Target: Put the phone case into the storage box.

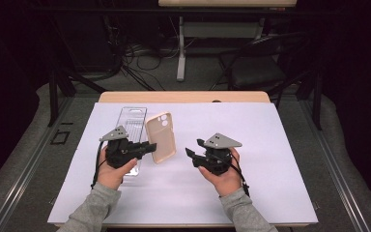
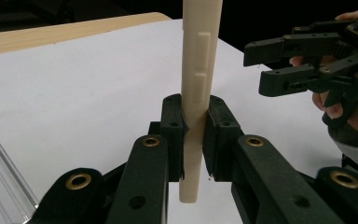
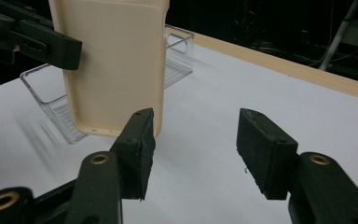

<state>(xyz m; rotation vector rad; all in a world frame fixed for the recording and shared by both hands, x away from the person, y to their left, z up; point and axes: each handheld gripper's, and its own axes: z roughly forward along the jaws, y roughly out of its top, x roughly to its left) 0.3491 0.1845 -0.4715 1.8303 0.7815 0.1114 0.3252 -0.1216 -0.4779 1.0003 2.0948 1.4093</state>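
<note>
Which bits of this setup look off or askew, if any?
Nothing damaged or spilled. The beige phone case is off the table, clamped by its edge in the left gripper. The clear tray lies flat beside it. The right gripper is open, holding nothing.

Cream phone case (image 1: 161, 137), clear tray (image 1: 131, 123), seemingly pale-lilac table (image 1: 270, 164).

place: lab | signs: floor cables (image 1: 140, 53); desk legs (image 1: 180, 48); white-covered table (image 1: 270, 159); dark surroundings
</note>
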